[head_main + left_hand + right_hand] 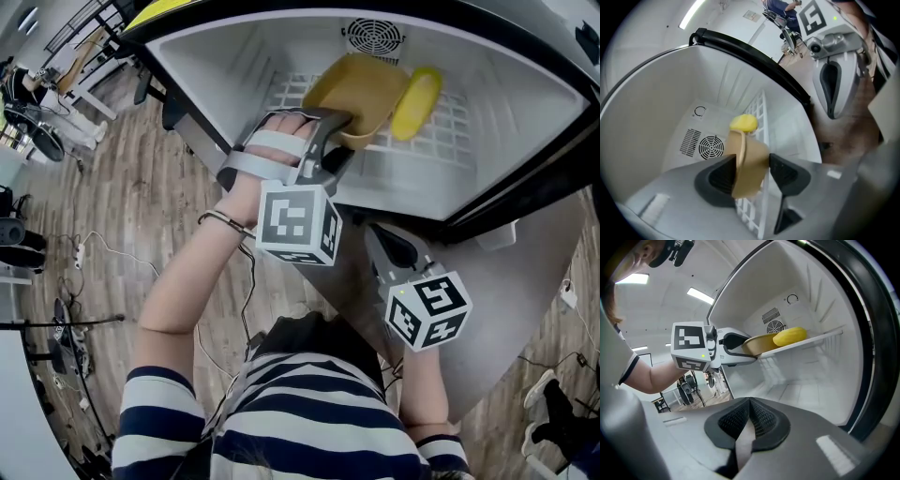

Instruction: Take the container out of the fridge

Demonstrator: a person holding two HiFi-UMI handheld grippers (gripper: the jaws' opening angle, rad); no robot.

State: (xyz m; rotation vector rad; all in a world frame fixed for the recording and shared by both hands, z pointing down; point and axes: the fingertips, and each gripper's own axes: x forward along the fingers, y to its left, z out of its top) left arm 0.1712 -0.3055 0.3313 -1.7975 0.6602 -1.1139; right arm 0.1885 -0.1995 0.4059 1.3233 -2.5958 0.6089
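A tan, shallow container point(361, 94) stands on the white wire shelf point(450, 131) inside the open fridge, with a yellow rounded object point(417, 101) touching its right side. My left gripper point(342, 127) reaches into the fridge and is shut on the container's near wall point(747, 159), one pad inside and one outside. In the right gripper view the container point(759, 344) and the yellow object point(790, 336) sit on the shelf point(815, 339), held end toward the left gripper point(740, 348). My right gripper point(394, 246) hangs below the fridge opening, shut and empty point(749, 420).
A round fan vent point(373, 37) is set in the fridge's back wall. A black gasket point(525, 187) rims the opening. The grey door point(525, 309) stands open at the right. Below the shelf lies the fridge's white floor point(811, 390). Wood flooring, cables and stands lie at left.
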